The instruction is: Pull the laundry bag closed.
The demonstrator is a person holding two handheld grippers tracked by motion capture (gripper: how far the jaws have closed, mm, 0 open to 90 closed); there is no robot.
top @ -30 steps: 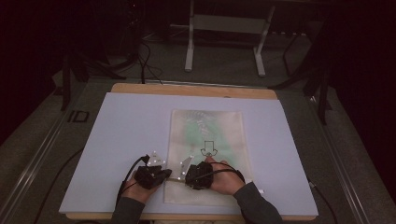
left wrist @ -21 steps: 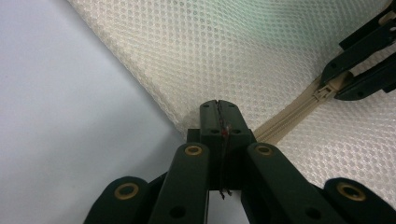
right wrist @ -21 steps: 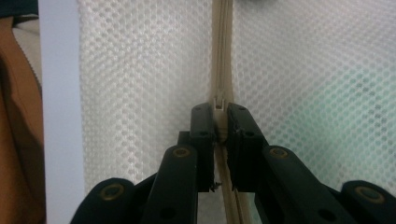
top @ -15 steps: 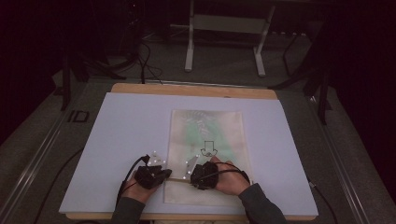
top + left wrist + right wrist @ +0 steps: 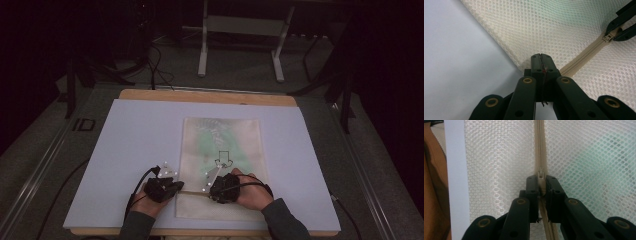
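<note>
While the left claw stays clenched on the mesh laundry bag's left edge, the right claw pinches the zipper pull; the zipper runs straight between them, across the bag's near end.

A dim workroom seen from above, with one brightly lit table in the middle.

The table has a pale lavender-white sheet over its top, and a strip of light wooden edge shows along its far side. Around it lies a grey carpeted floor, with a metal rail running diagonally at the left. Beyond the table stands a white metal frame on two legs with flat feet. Dark stands rise at the right, and black cables trail across the floor at the back. The far room falls into near-black shadow.
</note>
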